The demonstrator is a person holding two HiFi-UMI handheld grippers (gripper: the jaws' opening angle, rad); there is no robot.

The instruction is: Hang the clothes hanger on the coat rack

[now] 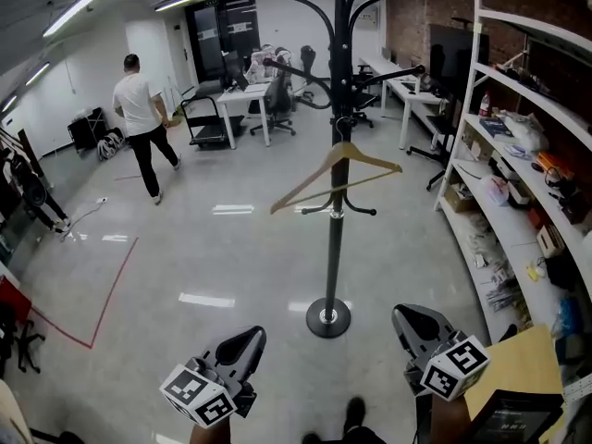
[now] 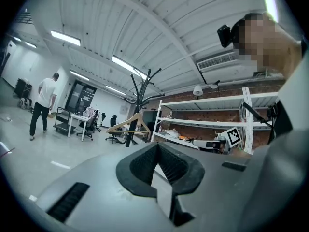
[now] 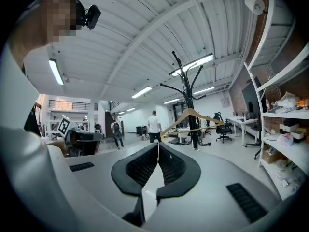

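Observation:
A wooden clothes hanger [image 1: 338, 176] hangs by its hook from a lower arm of the black coat rack [image 1: 334, 239], tilted down to the left. Both are also in the left gripper view, hanger [image 2: 126, 124] and rack [image 2: 137, 105], and in the right gripper view, hanger [image 3: 193, 116] and rack [image 3: 187, 100]. My left gripper [image 1: 248, 342] is low at the bottom left, shut and empty, its jaws [image 2: 156, 148] meeting. My right gripper [image 1: 413, 323] is at the bottom right, also shut with nothing held [image 3: 158, 147]. Both stay well short of the rack.
White shelving [image 1: 518, 165] with clutter runs along the right wall. A person [image 1: 143, 123] walks at the far left near desks [image 1: 245, 100] and office chairs. Red tape [image 1: 106, 299] marks the floor at left. A cardboard piece [image 1: 518, 363] lies by my right gripper.

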